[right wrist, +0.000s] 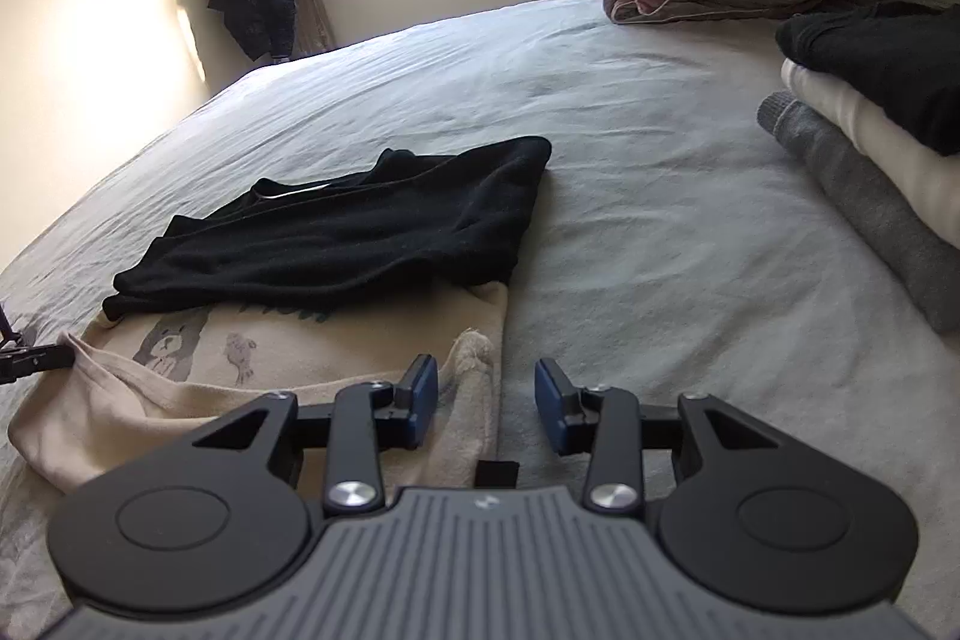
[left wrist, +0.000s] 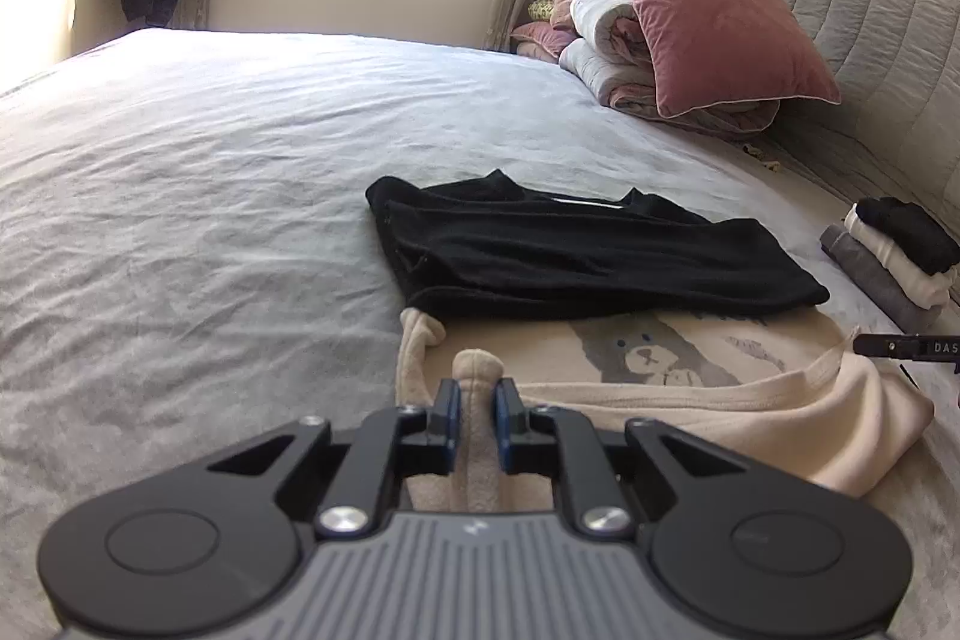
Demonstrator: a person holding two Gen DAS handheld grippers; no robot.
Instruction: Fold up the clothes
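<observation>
Left hand-held gripper pinches the cream bear-print cotton top for folding; right hand-held gripper gapes, empty, on the grey bed.

Cream bear-print garment lies flat, a black garment overlapping it.

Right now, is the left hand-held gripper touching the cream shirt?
Touching. The left wrist view shows the left hand-held gripper pinching a raised fold of the cream shirt between its pads.

Cream top w/ grey bear print, just below black garment. Bedsheet pale grey. Pillow dusty pink. Stack: black, cream, grey.
</observation>
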